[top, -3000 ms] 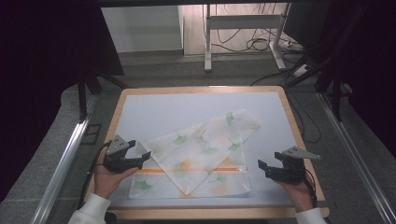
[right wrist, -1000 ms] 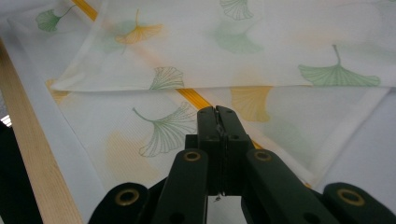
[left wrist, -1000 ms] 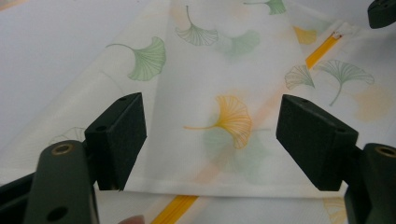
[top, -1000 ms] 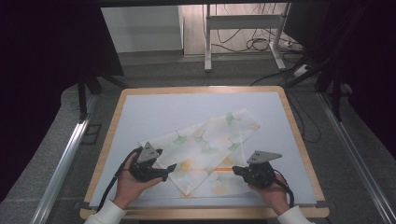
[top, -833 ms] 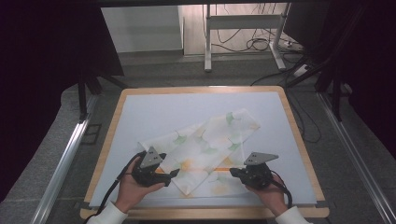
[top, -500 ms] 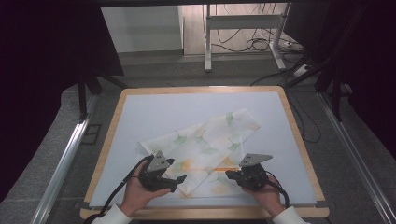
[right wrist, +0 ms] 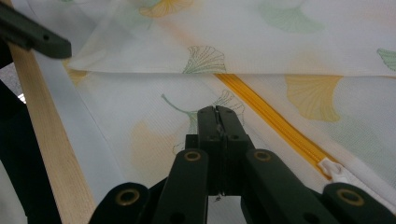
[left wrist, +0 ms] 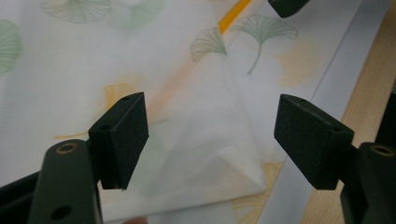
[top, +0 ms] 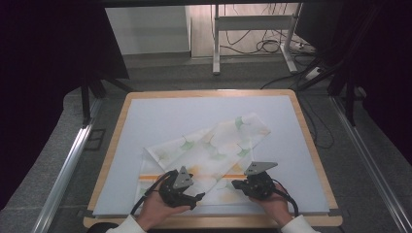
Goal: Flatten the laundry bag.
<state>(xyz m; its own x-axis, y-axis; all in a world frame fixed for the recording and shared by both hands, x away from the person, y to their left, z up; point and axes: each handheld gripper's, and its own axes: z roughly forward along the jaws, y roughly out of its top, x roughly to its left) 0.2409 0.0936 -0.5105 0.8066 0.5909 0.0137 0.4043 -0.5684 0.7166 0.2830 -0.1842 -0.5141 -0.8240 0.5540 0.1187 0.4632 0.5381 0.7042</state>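
Along the near edge of the worktop [top: 145, 111], both hands had drawn inward from the outer corners over the last few seconds, onto the leaf-printed cloth bag [top: 209, 145] lying partly folded toward the near middle. That closing-in suggests a grab on its near fold was about to begin. The left gripper [left wrist: 210, 140] stood with its jaws wide apart, straddling a folded corner of the fabric without touching it. The right gripper [right wrist: 218, 116] had its jaws pressed together, tips low over the cloth; whether they pinched fabric I cannot tell. Its view revealed an orange zipper [right wrist: 275, 123] with a white pull, barely a stripe from above.
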